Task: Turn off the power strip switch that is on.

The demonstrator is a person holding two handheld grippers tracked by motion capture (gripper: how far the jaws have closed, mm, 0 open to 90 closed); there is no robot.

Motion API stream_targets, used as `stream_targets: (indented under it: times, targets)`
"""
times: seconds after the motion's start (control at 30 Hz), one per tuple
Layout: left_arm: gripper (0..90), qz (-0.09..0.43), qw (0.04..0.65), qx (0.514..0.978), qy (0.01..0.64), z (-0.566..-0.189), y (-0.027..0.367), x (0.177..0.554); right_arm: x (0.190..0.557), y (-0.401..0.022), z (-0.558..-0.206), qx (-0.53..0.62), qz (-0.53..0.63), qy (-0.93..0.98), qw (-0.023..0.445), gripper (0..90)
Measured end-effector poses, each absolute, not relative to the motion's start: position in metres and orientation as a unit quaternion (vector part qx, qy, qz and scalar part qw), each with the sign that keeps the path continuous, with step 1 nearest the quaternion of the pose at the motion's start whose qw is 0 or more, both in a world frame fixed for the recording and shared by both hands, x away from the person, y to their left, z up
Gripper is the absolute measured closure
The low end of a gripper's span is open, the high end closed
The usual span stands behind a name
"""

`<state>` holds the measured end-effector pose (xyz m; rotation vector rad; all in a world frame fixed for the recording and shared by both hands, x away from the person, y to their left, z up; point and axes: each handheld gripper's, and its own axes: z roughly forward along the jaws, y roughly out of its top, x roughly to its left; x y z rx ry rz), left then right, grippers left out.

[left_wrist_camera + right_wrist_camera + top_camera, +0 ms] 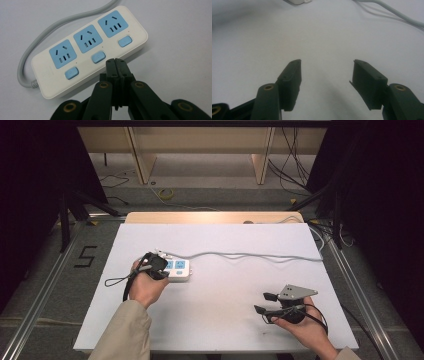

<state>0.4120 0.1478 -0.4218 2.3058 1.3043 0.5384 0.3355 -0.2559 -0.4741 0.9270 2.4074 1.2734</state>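
Two claws, yours. Left gripper (pixel 115 61) squeezed tight, nothing inside, tips just near middle blue button (pixel 98 57) of white plastic power strip with three blue sockets (pixel 88 48). Strip sits left of table middle, long way running left to right, grey cord (pixel 240 255) trailing right. Your left hand much closer. Right gripper (pixel 325 75) spread wide, holding nothing, well apart near front right of white table (pixel 220 320).

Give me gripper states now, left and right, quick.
Left gripper: closed, holding nothing, tips at the power strip by its middle switch.
Right gripper: open, holding nothing, over the bare white table.
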Motion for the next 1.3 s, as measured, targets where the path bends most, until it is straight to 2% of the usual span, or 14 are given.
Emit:
stream_targets:
  times: [1.3]
  targets:
    - [90.0,0.192,0.203,0.840,0.465,-0.416,0.140,0.430,0.334,-0.258,-0.475,0.326,0.439,0.827,0.129,41.3]
